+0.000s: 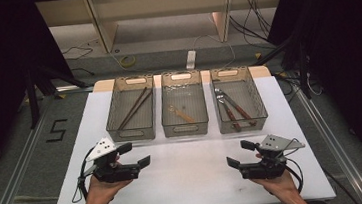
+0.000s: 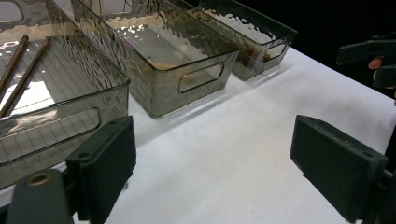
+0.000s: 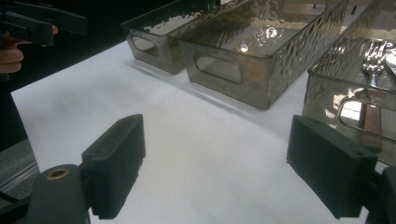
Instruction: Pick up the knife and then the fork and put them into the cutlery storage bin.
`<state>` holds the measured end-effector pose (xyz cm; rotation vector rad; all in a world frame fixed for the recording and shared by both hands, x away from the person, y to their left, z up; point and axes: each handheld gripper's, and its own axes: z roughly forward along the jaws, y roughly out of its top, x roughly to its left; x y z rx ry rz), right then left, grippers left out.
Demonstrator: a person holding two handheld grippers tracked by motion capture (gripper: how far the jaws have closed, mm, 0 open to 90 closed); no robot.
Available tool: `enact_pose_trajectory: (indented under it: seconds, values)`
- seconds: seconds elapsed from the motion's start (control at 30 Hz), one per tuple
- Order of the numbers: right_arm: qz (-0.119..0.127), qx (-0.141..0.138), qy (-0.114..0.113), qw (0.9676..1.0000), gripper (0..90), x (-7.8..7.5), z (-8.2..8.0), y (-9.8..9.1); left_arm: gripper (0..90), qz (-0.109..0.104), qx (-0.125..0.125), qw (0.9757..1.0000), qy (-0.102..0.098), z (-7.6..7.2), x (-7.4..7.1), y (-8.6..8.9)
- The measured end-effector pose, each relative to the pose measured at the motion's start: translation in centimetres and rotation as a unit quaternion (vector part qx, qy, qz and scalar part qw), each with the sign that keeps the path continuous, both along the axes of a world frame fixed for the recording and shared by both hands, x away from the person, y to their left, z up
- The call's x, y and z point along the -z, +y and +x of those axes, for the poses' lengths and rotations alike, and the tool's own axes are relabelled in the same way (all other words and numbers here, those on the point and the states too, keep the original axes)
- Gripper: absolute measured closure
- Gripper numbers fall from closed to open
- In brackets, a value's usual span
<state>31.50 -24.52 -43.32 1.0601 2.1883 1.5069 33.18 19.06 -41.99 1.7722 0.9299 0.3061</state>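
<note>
Both tongs, left (image 1: 135, 154) and right (image 1: 240, 153), agape and empty over white tabletop (image 1: 191, 181); three smoked bins at twelve o'clock, nearest the middle bin (image 1: 186, 129).

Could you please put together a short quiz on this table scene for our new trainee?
1. True or false: the left claw is clamped on a fork.
2. Which bin holds the chopsticks? A: left bin; B: middle bin; C: right bin.
3. Fill in: the fork lies in the ____ bin.

Key:
1. False. Both the left claw and the right claw stand open with nothing between their jaws, over the white table.
2. A.
3. Right; a second wooden-handled utensil lies beside it.
</note>
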Motion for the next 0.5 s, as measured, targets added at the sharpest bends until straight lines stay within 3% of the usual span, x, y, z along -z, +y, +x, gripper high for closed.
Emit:
enact_pose_trajectory:
  seconds: [0.5]
  values:
    - [0.000, 0.003, -0.004, 1.0000, 20.1, -0.08, 0.00, -0.05, 13.8, 0.001, 0.000, 1.0000, -0.001, -0.01, -0.01, -0.01]
